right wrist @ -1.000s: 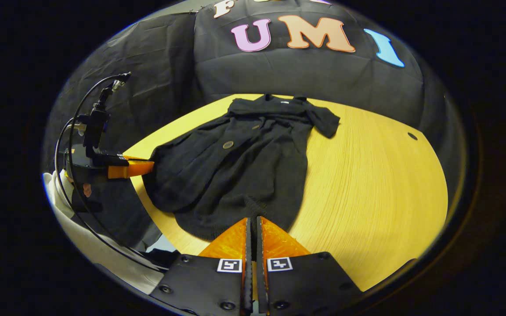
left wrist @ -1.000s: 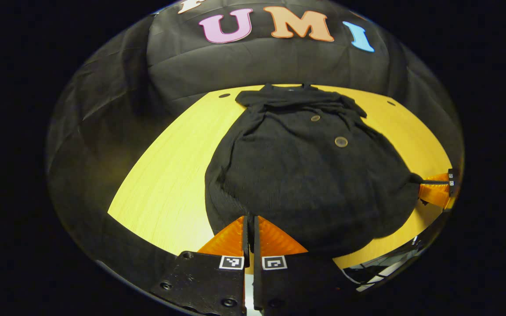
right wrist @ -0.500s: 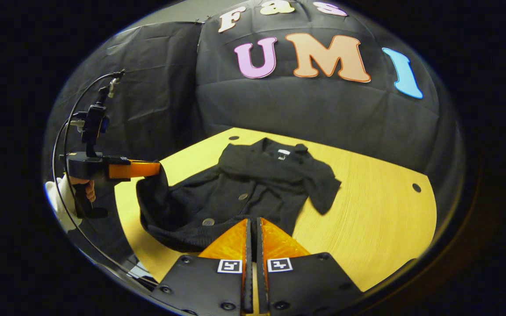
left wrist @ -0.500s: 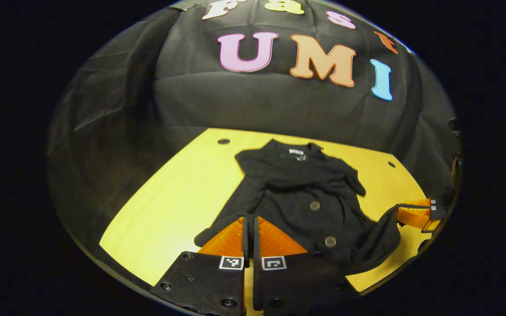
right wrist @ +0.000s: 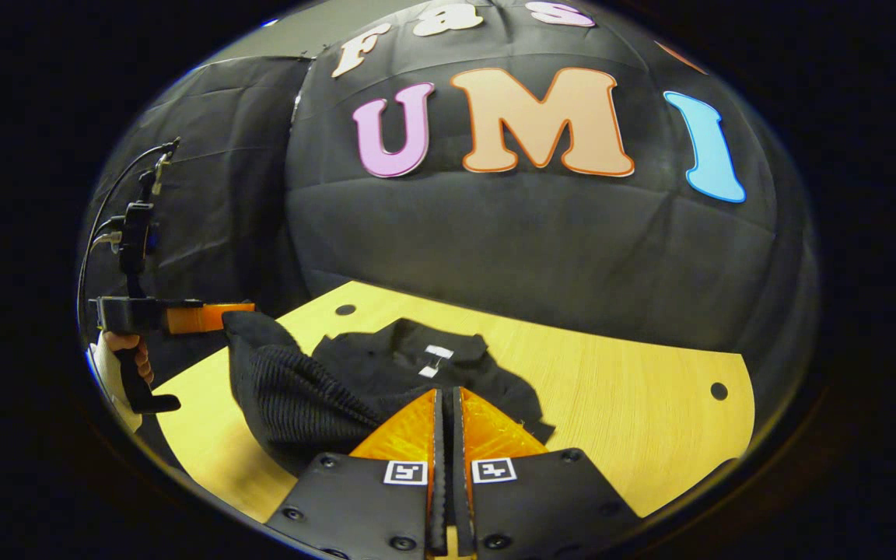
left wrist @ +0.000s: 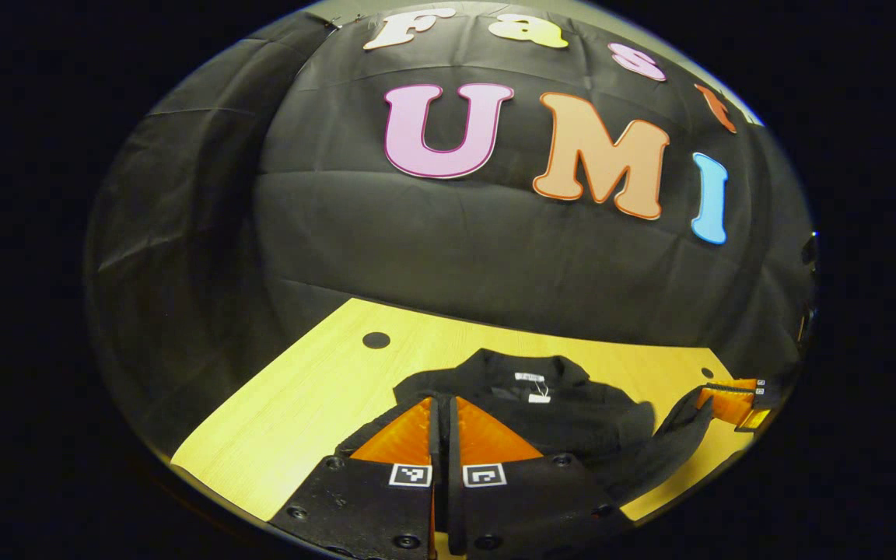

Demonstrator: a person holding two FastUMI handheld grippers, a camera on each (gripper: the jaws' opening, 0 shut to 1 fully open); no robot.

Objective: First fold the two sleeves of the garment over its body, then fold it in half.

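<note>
I had swung both clamped tongs [left wrist: 441, 404] [right wrist: 446, 397] forward, carrying the garment's [right wrist: 386, 365] hem toward its collar [left wrist: 530, 372], ahead of them.

A yellow wood-grain worktop [right wrist: 635, 404] with dark round holes near its far corners carries a black buttoned garment [right wrist: 386, 373]. The garment's collar end lies flat near the worktop's far edge, label showing.
</note>
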